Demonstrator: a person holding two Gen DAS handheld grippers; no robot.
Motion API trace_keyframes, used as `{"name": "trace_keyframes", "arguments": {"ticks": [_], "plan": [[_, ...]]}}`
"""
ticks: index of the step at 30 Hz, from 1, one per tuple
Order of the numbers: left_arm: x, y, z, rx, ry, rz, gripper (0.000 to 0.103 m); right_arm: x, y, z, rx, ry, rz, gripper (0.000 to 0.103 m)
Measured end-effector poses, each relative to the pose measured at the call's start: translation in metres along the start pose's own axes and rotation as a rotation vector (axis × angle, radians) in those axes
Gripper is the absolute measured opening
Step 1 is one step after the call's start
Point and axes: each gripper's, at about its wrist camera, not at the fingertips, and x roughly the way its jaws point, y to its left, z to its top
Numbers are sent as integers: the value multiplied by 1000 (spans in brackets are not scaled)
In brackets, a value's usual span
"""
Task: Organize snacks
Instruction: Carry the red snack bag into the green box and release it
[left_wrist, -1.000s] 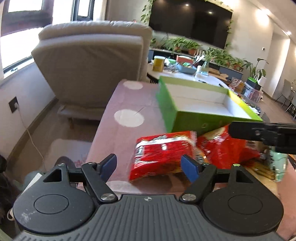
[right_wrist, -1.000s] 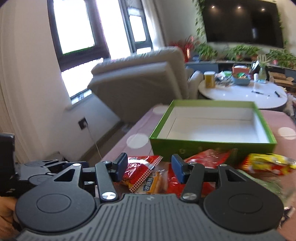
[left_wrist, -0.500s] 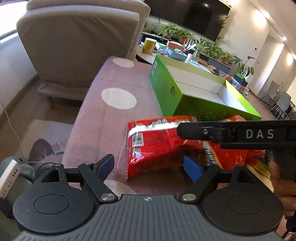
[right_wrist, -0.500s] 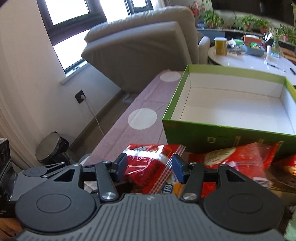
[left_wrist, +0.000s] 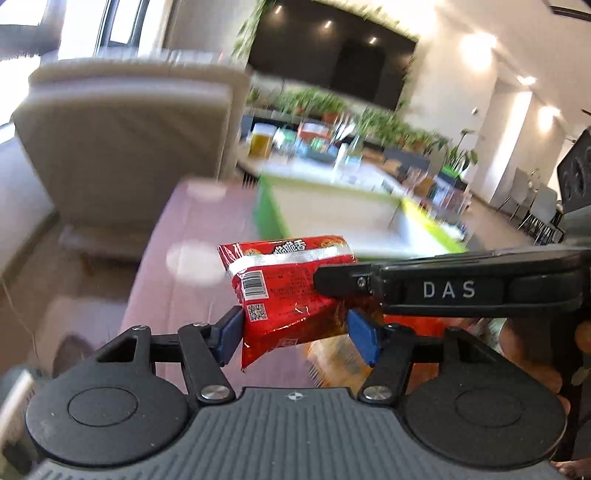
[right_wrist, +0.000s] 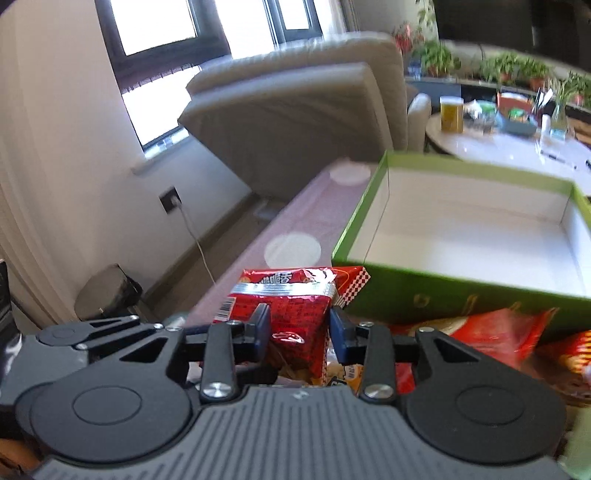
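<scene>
A red foil snack bag (left_wrist: 284, 291) is held up off the mauve dotted tablecloth (left_wrist: 195, 229). My left gripper (left_wrist: 295, 334) has its blue pads against the bag's two sides. My right gripper (right_wrist: 300, 329) grips the same bag (right_wrist: 291, 310) from its own side; its black body crosses the left wrist view (left_wrist: 443, 288). The open green box (right_wrist: 476, 229) with a white, empty inside stands just behind the bag. More red and yellow snack packs (right_wrist: 491, 332) lie in front of the box.
A beige armchair (right_wrist: 295, 110) stands behind the table's left end. A round white table (right_wrist: 517, 140) with a yellow jar (right_wrist: 451, 113) and clutter is at the back right. A wall socket with cable (right_wrist: 170, 199) is on the left.
The red bag lay flat on the cloth before; now it is lifted and both grippers have closed on it. Both views have swung upward, with motion blur on the left.
</scene>
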Motion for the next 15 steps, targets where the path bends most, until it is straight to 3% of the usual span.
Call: {"name": "trace_keyframes", "arguments": {"ticks": [3, 7, 15], "plan": [[-5, -23, 21, 78, -56, -26, 58, -28, -2, 9, 0, -81, -3, 80], [16, -48, 47, 138, -75, -58, 59, -49, -17, 28, 3, -168, -55, 80], [88, -64, 77, 153, -23, -74, 59, -22, -76, 58, 139, -178, -121, 80]]}}
